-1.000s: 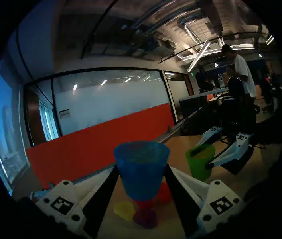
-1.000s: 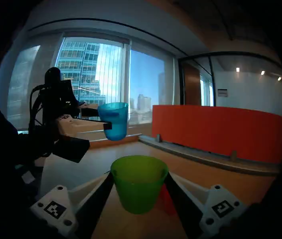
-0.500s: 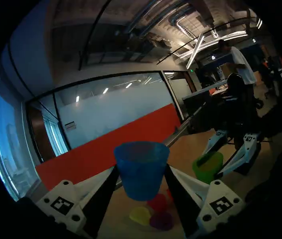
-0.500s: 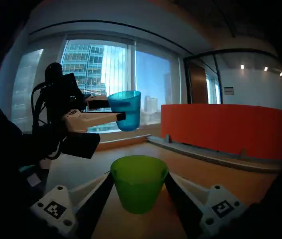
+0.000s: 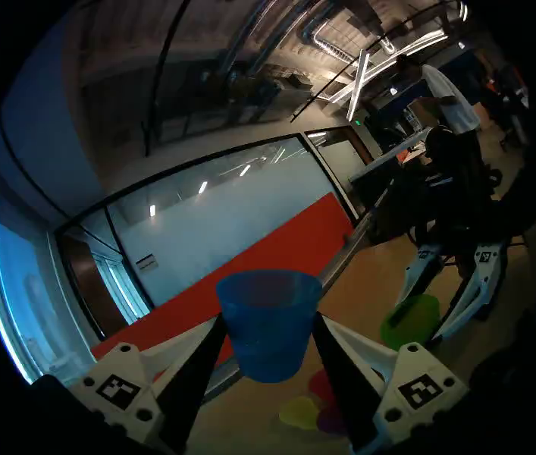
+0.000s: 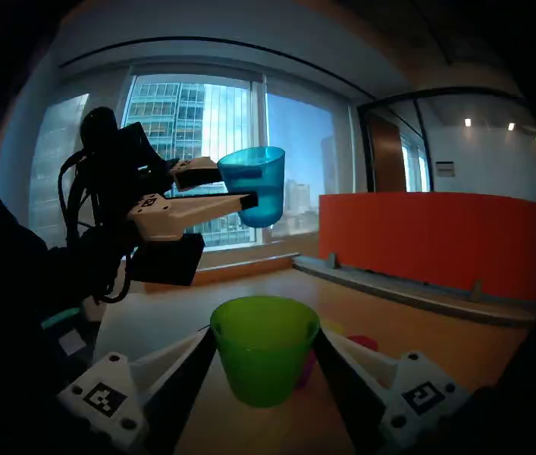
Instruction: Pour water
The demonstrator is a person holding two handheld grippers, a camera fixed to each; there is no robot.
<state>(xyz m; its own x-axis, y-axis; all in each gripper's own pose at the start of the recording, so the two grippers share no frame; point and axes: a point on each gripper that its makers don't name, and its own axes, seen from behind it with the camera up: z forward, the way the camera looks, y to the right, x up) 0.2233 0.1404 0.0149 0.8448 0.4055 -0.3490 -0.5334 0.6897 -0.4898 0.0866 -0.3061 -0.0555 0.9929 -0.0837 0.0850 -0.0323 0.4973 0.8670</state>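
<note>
In the left gripper view my left gripper point(image 5: 269, 356) is shut on a translucent blue cup point(image 5: 269, 322), held upright and high above the wooden table point(image 5: 366, 284). Lower right in that view, the right gripper point(image 5: 449, 299) holds a green cup point(image 5: 410, 321). In the right gripper view my right gripper point(image 6: 265, 362) is shut on the green cup point(image 6: 265, 349), upright, its mouth open to the camera. The left gripper point(image 6: 226, 186) carries the blue cup point(image 6: 254, 185) up and to the left of the green one, slightly tilted. No water shows.
Small yellow, red and purple cups point(image 5: 315, 406) lie on the table below the blue cup, also seen as cups point(image 6: 343, 341) beside the green one. An orange partition point(image 6: 442, 239) runs along the table's far side. A person point(image 5: 449, 114) stands far off among desks.
The left gripper has lifted the blue cup higher and closer over the green cup. The green cup stays held in the same place between the right fingers.
</note>
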